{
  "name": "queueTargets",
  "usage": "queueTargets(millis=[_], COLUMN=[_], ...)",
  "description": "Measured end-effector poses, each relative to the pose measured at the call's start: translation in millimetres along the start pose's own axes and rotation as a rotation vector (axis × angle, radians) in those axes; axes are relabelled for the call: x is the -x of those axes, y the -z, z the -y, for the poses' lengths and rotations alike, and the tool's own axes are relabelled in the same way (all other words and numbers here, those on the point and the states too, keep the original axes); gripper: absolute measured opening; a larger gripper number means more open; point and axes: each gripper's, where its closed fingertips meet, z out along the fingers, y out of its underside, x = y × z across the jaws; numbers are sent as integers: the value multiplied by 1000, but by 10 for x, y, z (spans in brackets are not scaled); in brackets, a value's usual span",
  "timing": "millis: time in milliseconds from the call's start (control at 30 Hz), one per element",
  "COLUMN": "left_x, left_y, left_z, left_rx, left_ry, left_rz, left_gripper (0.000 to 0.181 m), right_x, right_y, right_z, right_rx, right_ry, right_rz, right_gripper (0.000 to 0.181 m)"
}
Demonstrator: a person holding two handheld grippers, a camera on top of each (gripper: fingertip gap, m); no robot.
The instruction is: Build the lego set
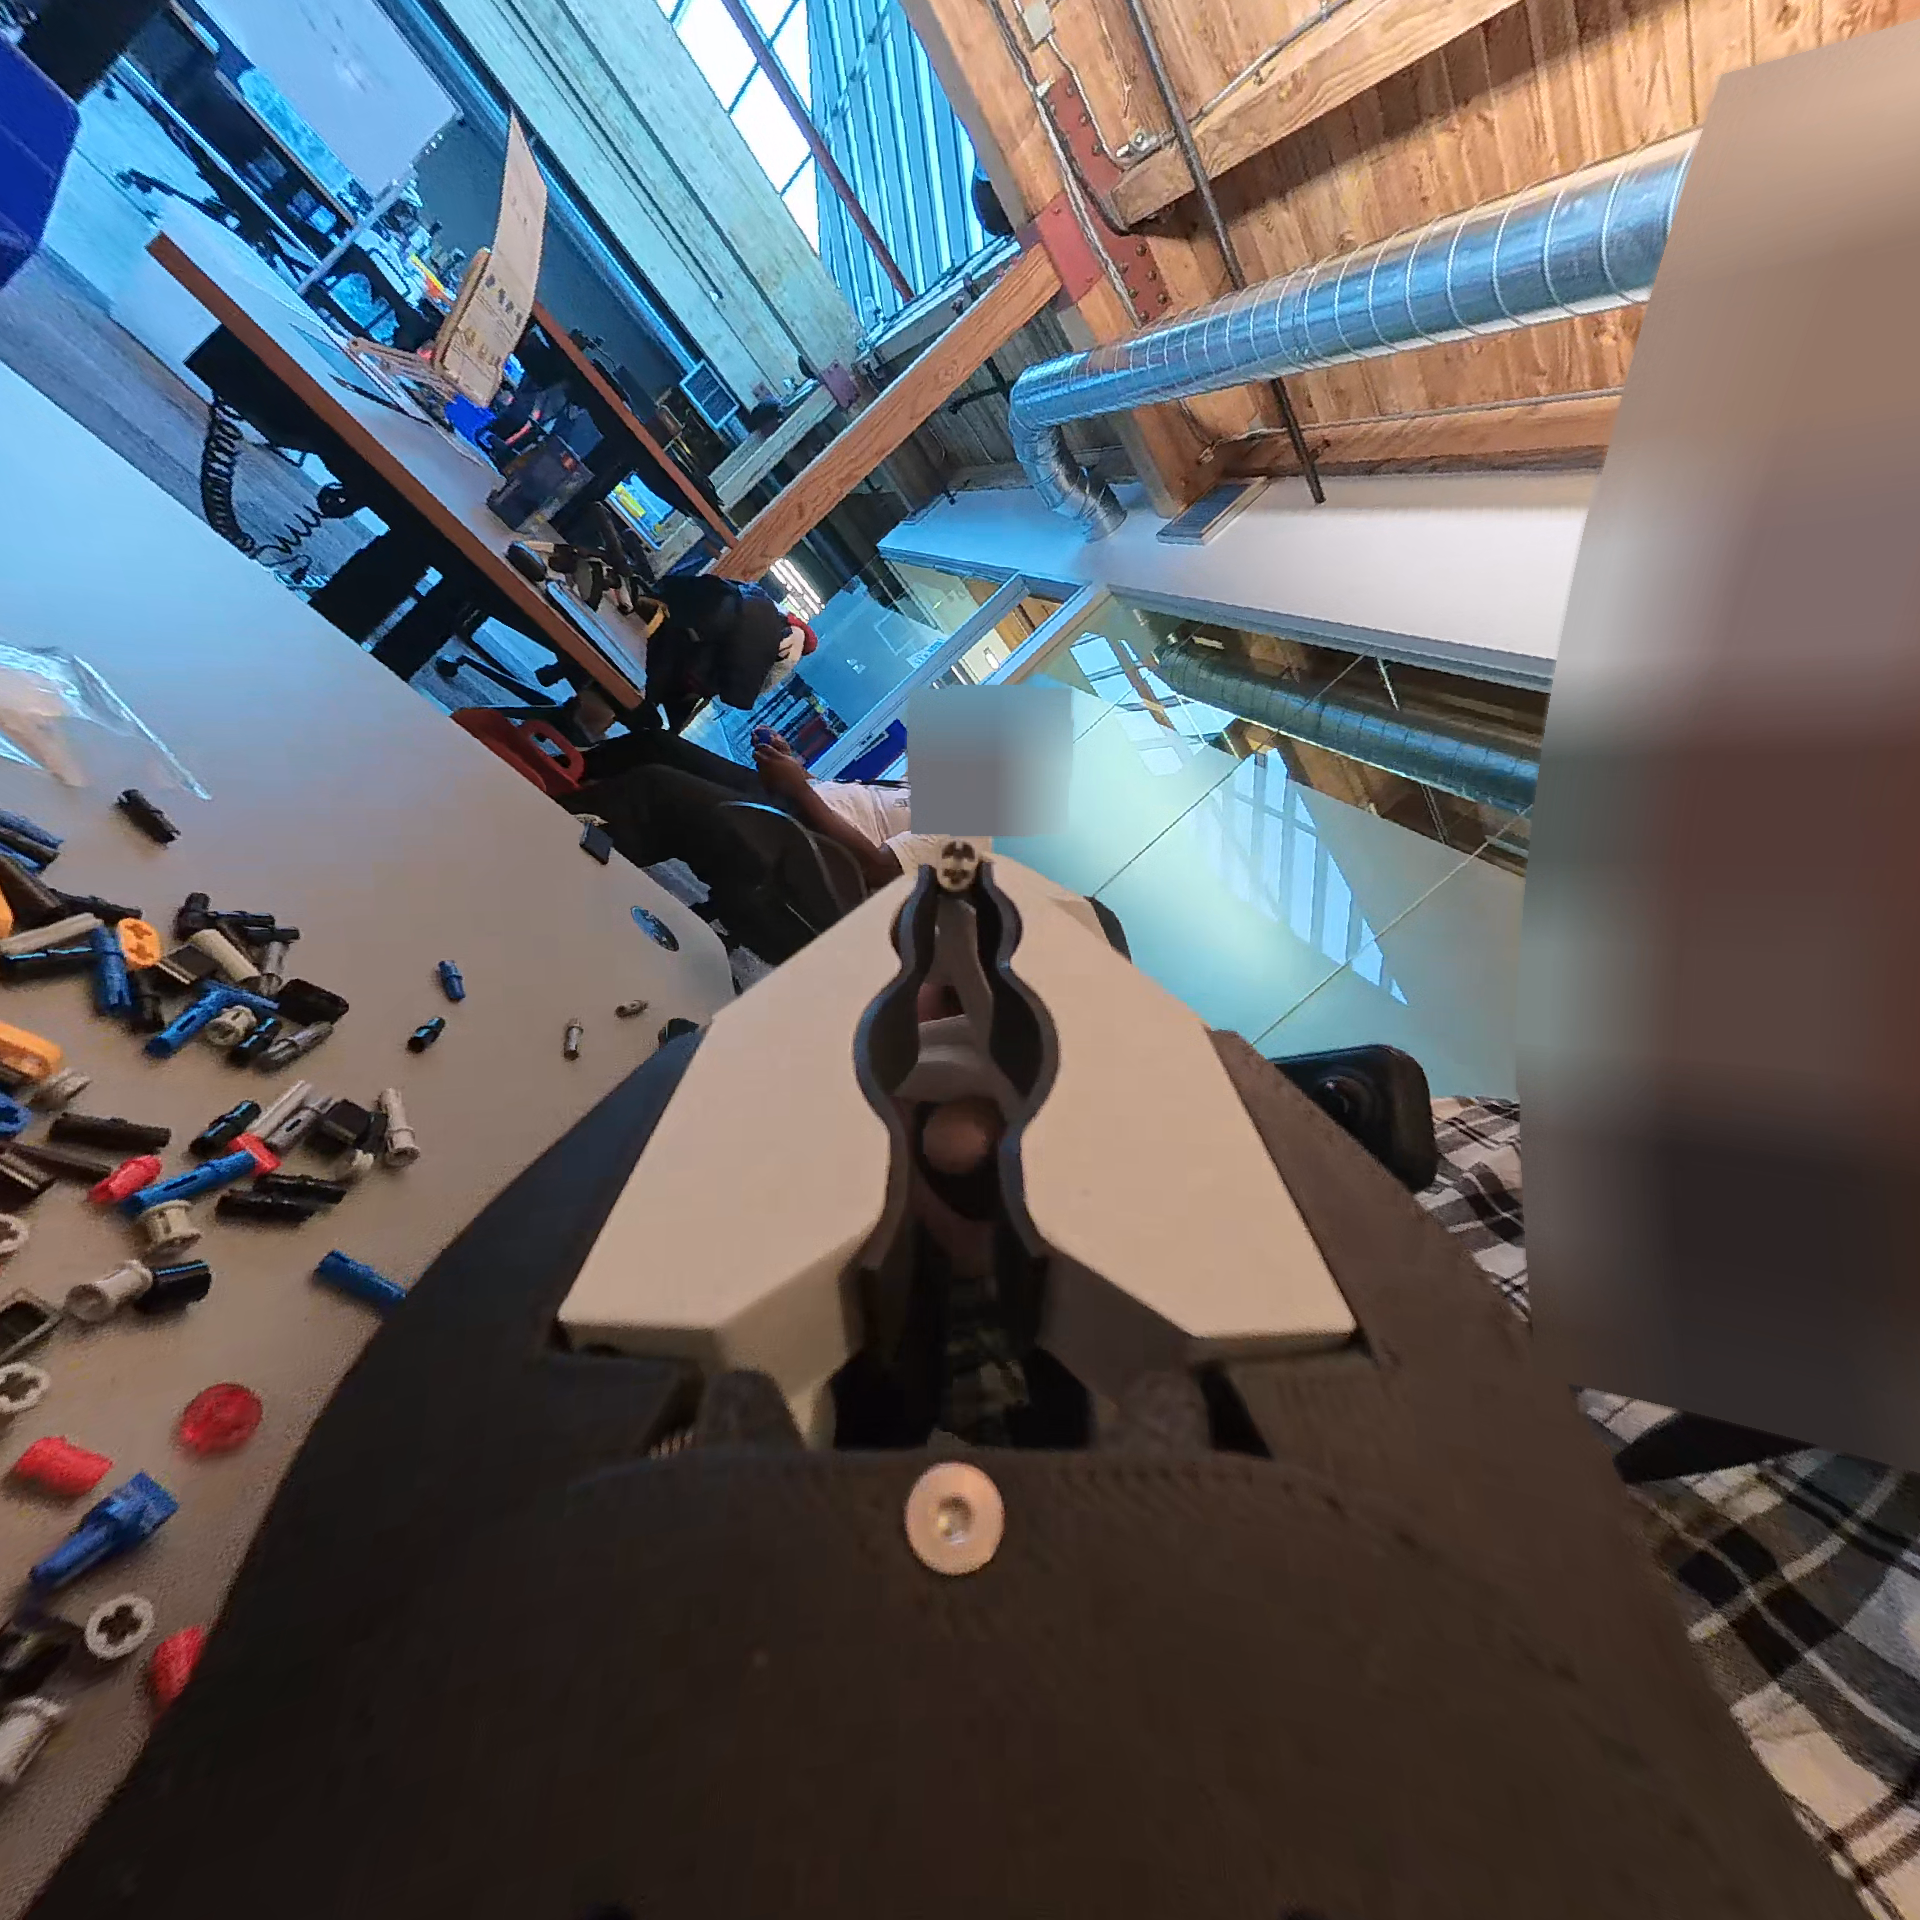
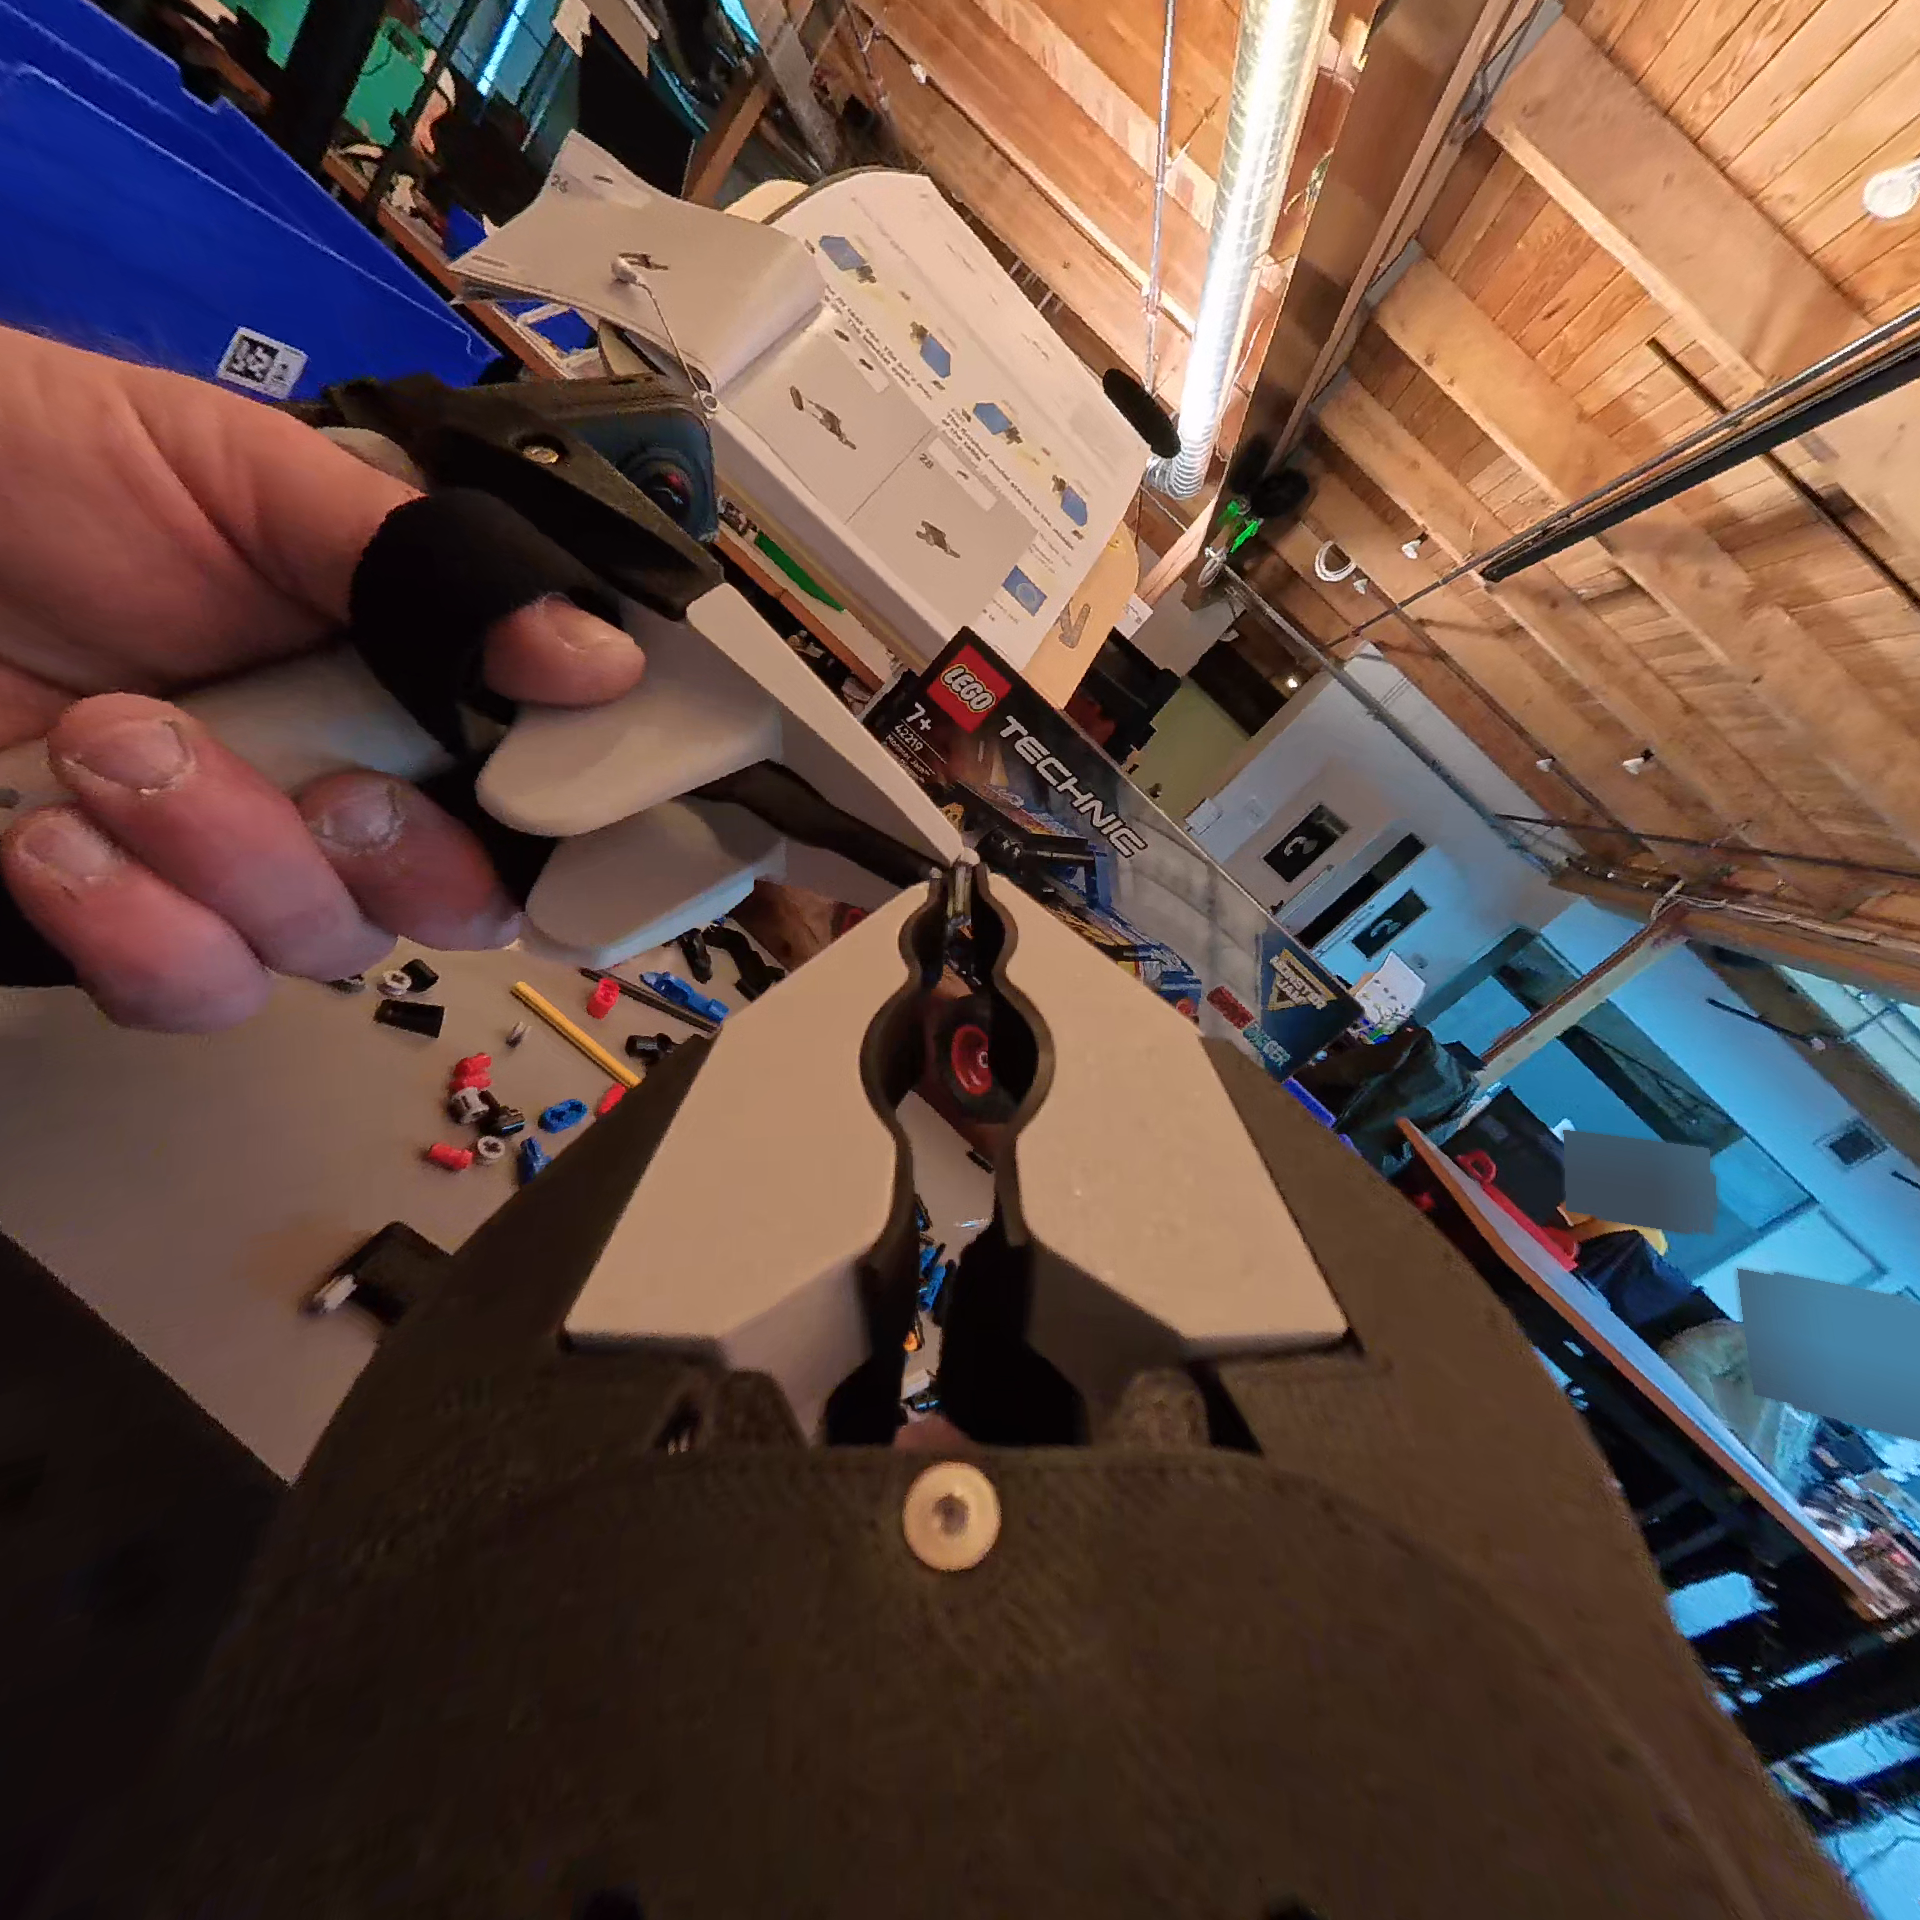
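Both grippers are raised above the table and meet tip to tip. My left gripper [image 1: 954, 883] is shut on a small light grey lego piece [image 1: 954, 864] with a cross-shaped end at its tips; more of the grey part shows between the fingers [image 1: 945, 1049]. My right gripper [image 2: 958, 891] is shut on a thin black lego piece [image 2: 960, 904]. In the right wrist view the left gripper [image 2: 961, 858], held by a hand [image 2: 208, 665], comes in from the left and its tip touches the black piece.
Loose lego pieces [image 1: 208, 1039] in black, blue, red and grey lie scattered on the grey table [image 1: 416, 831], also in the right wrist view [image 2: 520, 1091]. A red wheel [image 2: 971, 1060], the lego box [image 2: 1039, 748] and an open instruction booklet [image 2: 883, 416] stand behind. Left and right tips are no more than a few centimetres apart.
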Motion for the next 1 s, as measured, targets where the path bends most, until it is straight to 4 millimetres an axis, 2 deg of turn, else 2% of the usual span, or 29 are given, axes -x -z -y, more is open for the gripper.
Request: queueTargets(millis=[67,100,167,233,300,400,533,600,700,767,867,1000], left_x=[3,33,153,381,532,666,857,931,913,907,880,890], left_y=[-1,16,105,285,495,639,735,786,787,798,822,815], left_z=[-37,-83,-242,-474,-670,-774,-971,-1051,-1094,-1114,-1143,-1103], left_rx=[45,98,262,508,750,958,1255,1386,1471,1504,1544,1565], left_ry=[-32,-81,-188,-423,-662,-945,-1165,-1221,-1225,-1188,-1114,-1086], left_rz=[16,45,129,267,328,323,221,165,95,75,40,-15], left_gripper=[8,17,20,25,30,35,43,39,35,34,46,44], right_x=[-10,-39,-101,-93,-57,51,166,203,278,319,375,383], right_y=[23,39,76,113,170,239,280,288,304,309,316,319], right_z=[-19,-50,-167,-332,-446,-571,-660,-688,-682,-688,-699,-706], right_rx=[1,11,52,110,131,166,208,222,215,209,205,196], right_ry=[-41,-56,-89,-128,-163,-247,-315,-322,-369,-396,-415,-441], right_rz=[24,27,40,80,120,231,342,367,415,442,480,498], right_gripper=[3,3,3,3,3,3,3,3,3,3,3,3])
